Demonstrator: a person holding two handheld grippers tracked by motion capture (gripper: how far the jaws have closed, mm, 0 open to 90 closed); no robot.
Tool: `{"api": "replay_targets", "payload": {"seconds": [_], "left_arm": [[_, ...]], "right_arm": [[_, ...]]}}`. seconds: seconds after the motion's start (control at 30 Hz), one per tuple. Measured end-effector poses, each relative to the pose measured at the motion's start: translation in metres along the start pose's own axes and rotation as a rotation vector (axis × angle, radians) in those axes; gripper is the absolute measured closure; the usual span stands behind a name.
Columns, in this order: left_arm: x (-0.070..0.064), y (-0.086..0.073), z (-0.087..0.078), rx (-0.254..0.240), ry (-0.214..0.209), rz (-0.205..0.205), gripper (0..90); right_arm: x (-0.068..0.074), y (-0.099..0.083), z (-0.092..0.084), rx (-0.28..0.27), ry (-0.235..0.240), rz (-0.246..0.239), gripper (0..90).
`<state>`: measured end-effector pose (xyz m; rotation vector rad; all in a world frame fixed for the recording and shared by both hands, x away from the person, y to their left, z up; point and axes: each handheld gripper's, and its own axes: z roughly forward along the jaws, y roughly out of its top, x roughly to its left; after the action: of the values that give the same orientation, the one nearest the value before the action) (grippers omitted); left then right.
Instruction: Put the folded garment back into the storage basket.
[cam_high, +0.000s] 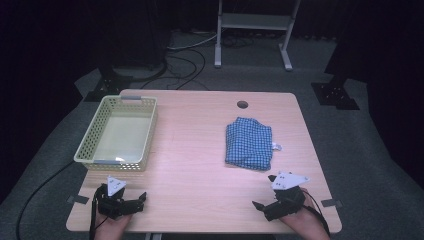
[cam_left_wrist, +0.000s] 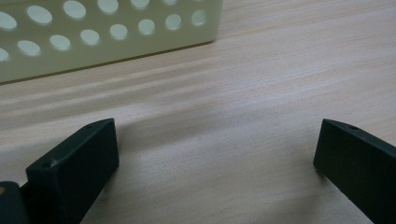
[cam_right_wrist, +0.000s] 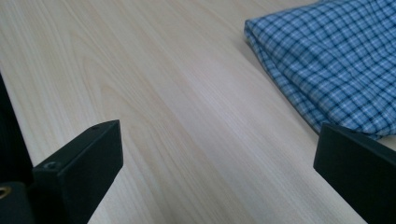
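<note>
A folded blue checked cloth (cam_high: 249, 142) lies on the right half of the wooden table (cam_high: 195, 165). An empty cream perforated basket (cam_high: 86, 147) stands at the table's left side. My left gripper (cam_high: 125, 193) rests near the front left edge, just in front of the basket, open with nothing between its jaws. My right gripper (cam_high: 264, 191) sits near the front right edge, a little short of the cloth, also open and empty. In the left gripper view the basket's wall (cam_left_wrist: 93, 37) is ahead of the open gripper (cam_left_wrist: 217, 140). The right gripper view shows the cloth (cam_right_wrist: 327, 60) ahead and right of the open gripper (cam_right_wrist: 219, 144).
A round cable hole (cam_high: 242, 104) is near the table's far edge. Bare wood spans the table's middle between basket and cloth. Beyond the table stand a grey metal frame (cam_high: 252, 22) and loose cables (cam_high: 185, 65) on the carpet.
</note>
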<state>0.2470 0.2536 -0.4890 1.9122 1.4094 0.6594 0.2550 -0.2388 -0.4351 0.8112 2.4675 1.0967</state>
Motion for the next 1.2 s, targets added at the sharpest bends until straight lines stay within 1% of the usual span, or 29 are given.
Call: {"api": "replay_targets", "payload": {"seconds": [0.07,0.13,0.17,0.27,0.3,0.33,0.37,0.43,0.47,0.53,0.6,0.67,0.73,0.83,0.87,0.93,0.97,1.0,1.03,1.1,1.13,1.2], "left_arm": [[0.0,0.0,0.0,0.0,0.0,0.0,0.0],[0.0,0.0,0.0,0.0,0.0,0.0,0.0],[0.0,0.0,0.0,0.0,0.0,0.0,0.0],[0.0,0.0,0.0,0.0,0.0,0.0,0.0],[0.0,0.0,0.0,0.0,0.0,0.0,0.0],[0.0,0.0,0.0,0.0,0.0,0.0,0.0],[0.0,0.0,0.0,0.0,0.0,0.0,0.0],[0.0,0.0,0.0,0.0,0.0,0.0,0.0],[0.0,0.0,0.0,0.0,0.0,0.0,0.0],[0.0,0.0,0.0,0.0,0.0,0.0,0.0],[0.0,0.0,0.0,0.0,0.0,0.0,0.0],[0.0,0.0,0.0,0.0,0.0,0.0,0.0],[0.0,0.0,0.0,0.0,0.0,0.0,0.0],[0.0,0.0,0.0,0.0,0.0,0.0,0.0],[0.0,0.0,0.0,0.0,0.0,0.0,0.0],[0.0,0.0,0.0,0.0,0.0,0.0,0.0],[0.0,0.0,0.0,0.0,0.0,0.0,0.0],[0.0,0.0,0.0,0.0,0.0,0.0,0.0],[0.0,0.0,0.0,0.0,0.0,0.0,0.0],[0.0,0.0,0.0,0.0,0.0,0.0,0.0],[0.0,0.0,0.0,0.0,0.0,0.0,0.0],[0.0,0.0,0.0,0.001,0.0,0.001,0.0]], "right_arm": [[0.0,0.003,-0.004,-0.024,0.003,0.01,1.3],[0.001,0.006,-0.007,-0.044,-0.004,0.012,1.3],[0.002,0.01,-0.011,-0.058,-0.013,0.005,1.3],[0.003,0.015,-0.016,-0.079,-0.038,-0.009,1.3],[0.004,0.02,-0.021,-0.1,-0.051,-0.018,1.3],[0.004,0.02,-0.021,-0.1,-0.051,-0.018,1.3],[0.004,0.025,-0.027,-0.123,-0.055,-0.022,1.3],[0.004,0.03,-0.032,-0.139,-0.064,-0.029,1.3],[0.004,0.03,-0.032,-0.139,-0.064,-0.029,1.3],[0.005,0.038,-0.039,-0.161,-0.086,-0.041,1.3],[0.006,0.043,-0.042,-0.176,-0.096,-0.044,1.3],[0.007,0.049,-0.043,-0.183,-0.113,-0.044,1.3],[0.008,0.051,-0.044,-0.187,-0.115,-0.051,1.3],[0.009,0.06,-0.046,-0.213,-0.154,-0.049,1.3],[0.009,0.06,-0.046,-0.213,-0.154,-0.049,1.3],[0.007,0.065,-0.049,-0.238,-0.166,-0.04,1.3],[0.003,0.071,-0.052,-0.264,-0.193,-0.01,1.3],[0.001,0.073,-0.053,-0.273,-0.199,0.001,1.3],[0.001,0.073,-0.053,-0.273,-0.199,0.001,1.3],[-0.005,0.076,-0.056,-0.308,-0.236,0.031,1.3],[-0.011,0.079,-0.059,-0.34,-0.261,0.072,1.3],[-0.018,0.081,-0.062,-0.374,-0.282,0.111,1.3]]}}
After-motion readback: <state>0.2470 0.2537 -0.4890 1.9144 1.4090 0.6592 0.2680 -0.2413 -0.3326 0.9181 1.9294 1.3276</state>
